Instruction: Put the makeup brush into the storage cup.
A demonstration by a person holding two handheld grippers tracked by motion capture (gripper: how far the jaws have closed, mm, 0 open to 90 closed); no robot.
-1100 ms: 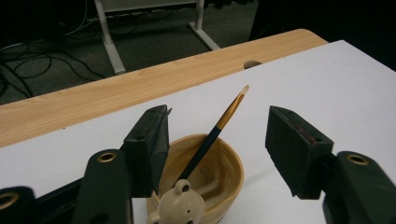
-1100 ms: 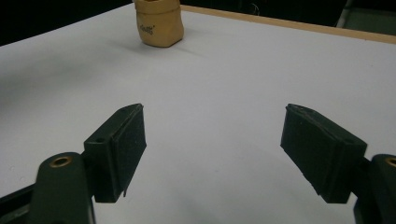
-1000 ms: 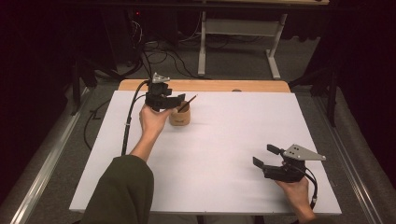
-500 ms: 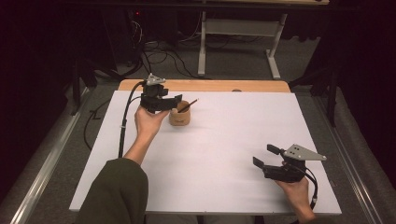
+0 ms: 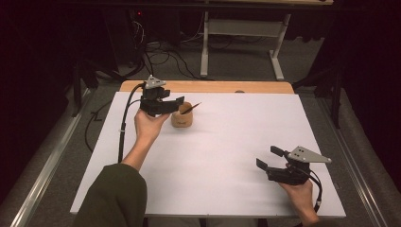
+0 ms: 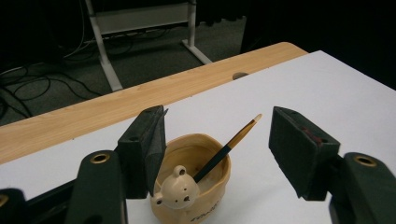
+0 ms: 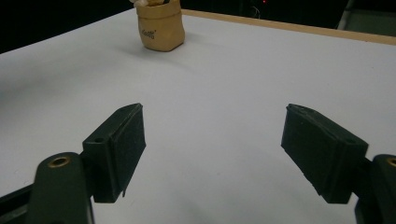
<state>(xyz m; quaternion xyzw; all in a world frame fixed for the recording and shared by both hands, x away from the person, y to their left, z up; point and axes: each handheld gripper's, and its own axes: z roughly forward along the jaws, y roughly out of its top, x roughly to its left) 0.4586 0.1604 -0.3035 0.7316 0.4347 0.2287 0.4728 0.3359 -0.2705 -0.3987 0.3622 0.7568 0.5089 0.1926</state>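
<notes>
The left gripper (image 5: pixel 176 105) hovers at the far left of the white table (image 5: pixel 227 156), its jaws standing apart with nothing clamped between them. Just beside and slightly below the jaws sits the bear-faced wooden cup (image 6: pixel 194 184), upright on the table surface (a small bear head projects from its near wall). A dark brush (image 6: pixel 227 147) leans inside the cup; its long axis tilts up and away to the right, the pale tip clear of the rim and lying between the two jaws in the left gripper view. One pad (image 6: pixel 154 140) is close to the cup's rim; contact cannot be confirmed.

The left hand (image 5: pixel 150 125) is plainly the nearer one; its forearm reaches forward from the near edge, gripper held roughly level.

The right gripper (image 5: pixel 268 159) rests low at the near right, well apart from the cup, jaws spread wide over bare table.
</notes>
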